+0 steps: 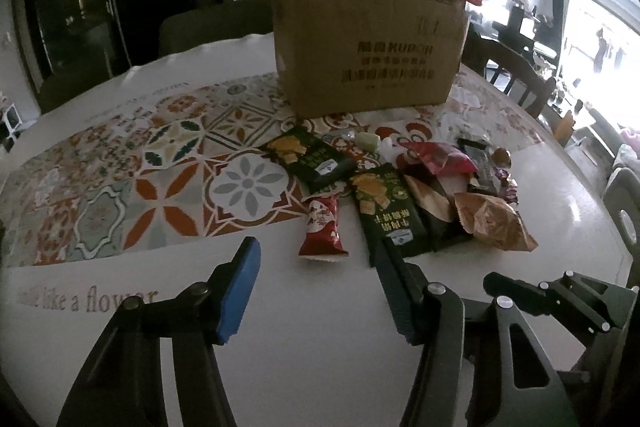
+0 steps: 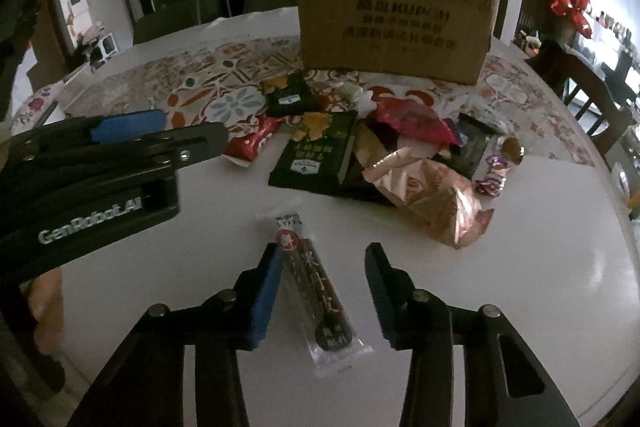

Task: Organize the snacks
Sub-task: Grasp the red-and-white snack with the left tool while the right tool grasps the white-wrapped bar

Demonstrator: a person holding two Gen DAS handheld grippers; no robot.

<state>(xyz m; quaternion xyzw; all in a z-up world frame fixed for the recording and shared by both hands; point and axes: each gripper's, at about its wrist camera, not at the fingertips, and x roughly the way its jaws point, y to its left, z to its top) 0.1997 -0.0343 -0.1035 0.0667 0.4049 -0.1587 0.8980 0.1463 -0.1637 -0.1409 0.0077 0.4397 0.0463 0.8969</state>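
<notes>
Hovering over the white table [image 1: 320, 347], the left gripper [image 1: 316, 283] stands part open, holding nothing, just short of a red packet [image 1: 322, 227]. Right of it, the right gripper [image 2: 324, 291] straddles a long brown bar [image 2: 316, 291], jaws part open, not pressing. Behind the snack pile [image 2: 400, 155] stands 1 cardboard box [image 2: 396, 23].

A white round table [image 2: 540, 267] is carrying a patterned mat [image 1: 168, 163]. A cardboard box [image 1: 368, 51] is sitting on the mat, and snack packets [image 2: 400, 155] are lying in front of it.
</notes>
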